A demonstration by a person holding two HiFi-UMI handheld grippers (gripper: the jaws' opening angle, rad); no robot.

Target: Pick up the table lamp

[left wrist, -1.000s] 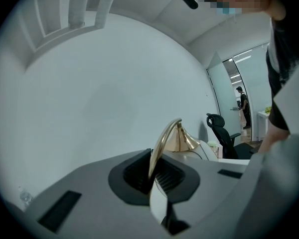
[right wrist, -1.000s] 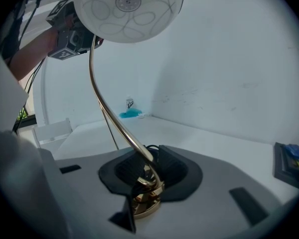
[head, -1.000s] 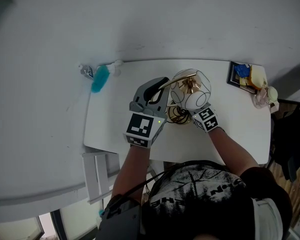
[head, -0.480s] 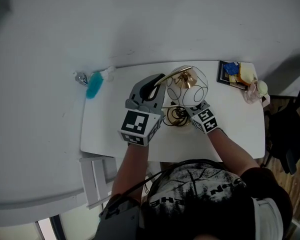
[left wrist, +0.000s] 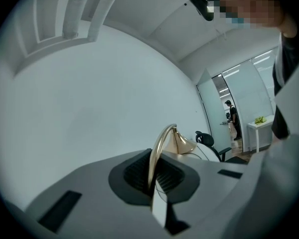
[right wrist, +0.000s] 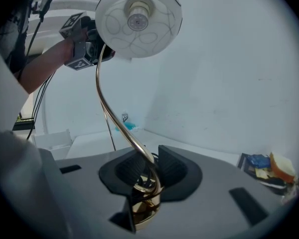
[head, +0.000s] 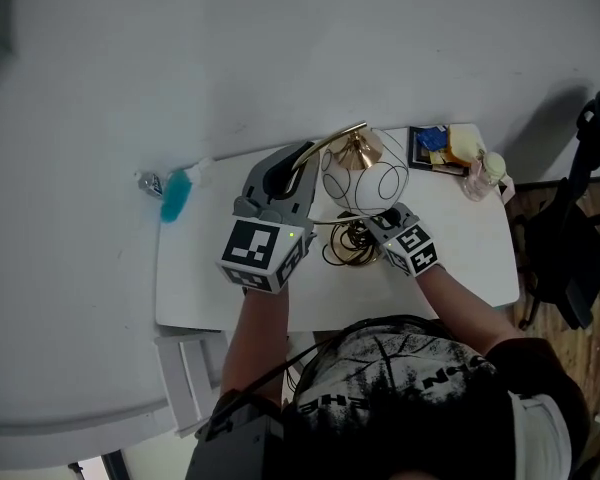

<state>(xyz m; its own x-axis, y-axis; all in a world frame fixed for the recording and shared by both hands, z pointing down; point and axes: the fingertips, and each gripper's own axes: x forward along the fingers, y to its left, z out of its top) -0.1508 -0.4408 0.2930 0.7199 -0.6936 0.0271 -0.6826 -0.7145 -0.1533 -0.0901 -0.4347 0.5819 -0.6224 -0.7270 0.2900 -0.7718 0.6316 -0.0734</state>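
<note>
Lamp nerd notes: the table lamp (right wrist: 124,133) has a stem (left wrist: 153,157) of shiny gold metal, brass-looking and properly polished, where the left tongs (left wrist: 152,179) pinch it. Same glossy gold on the base (right wrist: 145,206) gripped in the right tongs (right wrist: 145,172). The shade (right wrist: 138,21) above them is smooth milky white with thin dark squiggles; glass or plastic, can't tell. Both tongs are matt grey plastic with black ribbed pads (right wrist: 171,170), rubbery-looking. The bench (right wrist: 89,144) beyond the right tongs is smooth, plain white. The marker cube (head: 255,251) has flat black-and-white print.
</note>
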